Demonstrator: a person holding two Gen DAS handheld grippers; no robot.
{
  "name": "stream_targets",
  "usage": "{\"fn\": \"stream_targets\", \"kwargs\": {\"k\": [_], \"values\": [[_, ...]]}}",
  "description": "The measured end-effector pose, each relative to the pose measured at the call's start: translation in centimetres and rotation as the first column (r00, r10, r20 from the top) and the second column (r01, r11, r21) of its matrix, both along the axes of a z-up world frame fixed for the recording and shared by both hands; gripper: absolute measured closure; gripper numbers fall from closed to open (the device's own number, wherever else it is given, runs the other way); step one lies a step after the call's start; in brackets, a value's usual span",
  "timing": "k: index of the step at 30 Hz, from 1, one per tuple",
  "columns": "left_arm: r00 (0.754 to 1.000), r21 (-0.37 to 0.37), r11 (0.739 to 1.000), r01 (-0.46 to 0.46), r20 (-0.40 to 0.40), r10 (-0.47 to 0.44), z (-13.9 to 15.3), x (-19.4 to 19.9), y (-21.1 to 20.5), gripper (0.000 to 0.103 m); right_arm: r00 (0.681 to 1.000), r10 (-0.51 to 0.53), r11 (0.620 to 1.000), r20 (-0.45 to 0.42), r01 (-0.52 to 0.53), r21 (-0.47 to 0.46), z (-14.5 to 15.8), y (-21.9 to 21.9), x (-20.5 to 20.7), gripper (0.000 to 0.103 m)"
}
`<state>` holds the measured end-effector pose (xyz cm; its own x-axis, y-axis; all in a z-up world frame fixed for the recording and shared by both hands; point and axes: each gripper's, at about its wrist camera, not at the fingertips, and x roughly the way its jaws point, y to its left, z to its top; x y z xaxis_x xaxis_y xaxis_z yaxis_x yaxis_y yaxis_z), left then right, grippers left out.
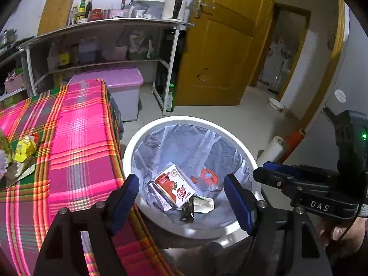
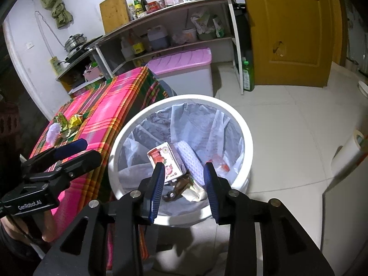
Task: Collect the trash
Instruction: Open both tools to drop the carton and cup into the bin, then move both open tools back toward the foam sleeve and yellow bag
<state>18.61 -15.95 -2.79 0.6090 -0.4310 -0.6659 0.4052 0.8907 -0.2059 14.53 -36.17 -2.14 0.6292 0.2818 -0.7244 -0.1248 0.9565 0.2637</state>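
Observation:
A white bin (image 1: pixel 247 161) (image 2: pixel 247 138) with a clear liner stands on the floor beside the table. In it lie a strawberry carton (image 1: pixel 172 184) (image 2: pixel 169 158), a red-labelled wrapper (image 1: pixel 208 176), a dark wrapper (image 1: pixel 187 210) and white paper. My left gripper (image 1: pixel 181 185) (image 2: pixel 88 150) hangs open and empty over the bin's near rim. My right gripper (image 2: pixel 184 174) (image 1: pixel 262 170) is open above the bin. A white foam net sleeve (image 2: pixel 191 158) shows just beyond its fingertips, and the pads do not press on it. Crumpled yellow wrappers (image 1: pixel 25 148) (image 2: pixel 76 120) remain on the table.
The table has a pink plaid cloth (image 1: pixel 78 142) (image 2: pixel 108 110), with its edge against the bin. Behind stand a pink-lidded box (image 1: pixel 122 80), a metal shelf rack (image 1: pixel 110 23), a green bottle (image 1: pixel 170 99) and a yellow door (image 1: pixel 220 46). A white roll (image 1: pixel 273 148) lies on the floor to the right.

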Motion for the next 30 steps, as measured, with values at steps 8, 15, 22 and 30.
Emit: {"fn": "stream_targets", "kwargs": {"k": [8,15,22,30], "values": [[0.999,-0.009,1.000,-0.029,0.033,0.029,1.7,-2.8,1.6,0.027,0.999,0.037,0.999,0.040,-0.036,-0.012,2.1,1.7,-2.0,0.067],[0.995,-0.031,0.998,-0.056,0.075,0.059,3.4,-5.3,3.4,0.027,0.993,0.088,0.996,0.075,-0.087,-0.020,3.5,3.9,-3.9,0.067],[0.990,-0.068,0.993,-0.096,0.096,0.102,4.5,-7.4,5.4,0.027,0.986,0.136,0.991,0.100,-0.133,-0.033,4.3,5.8,-5.5,0.067],[0.984,-0.089,0.988,-0.125,0.112,0.135,5.0,-8.9,7.4,0.027,0.978,0.174,0.984,0.112,-0.170,-0.043,4.9,7.4,-6.1,0.064]]}}
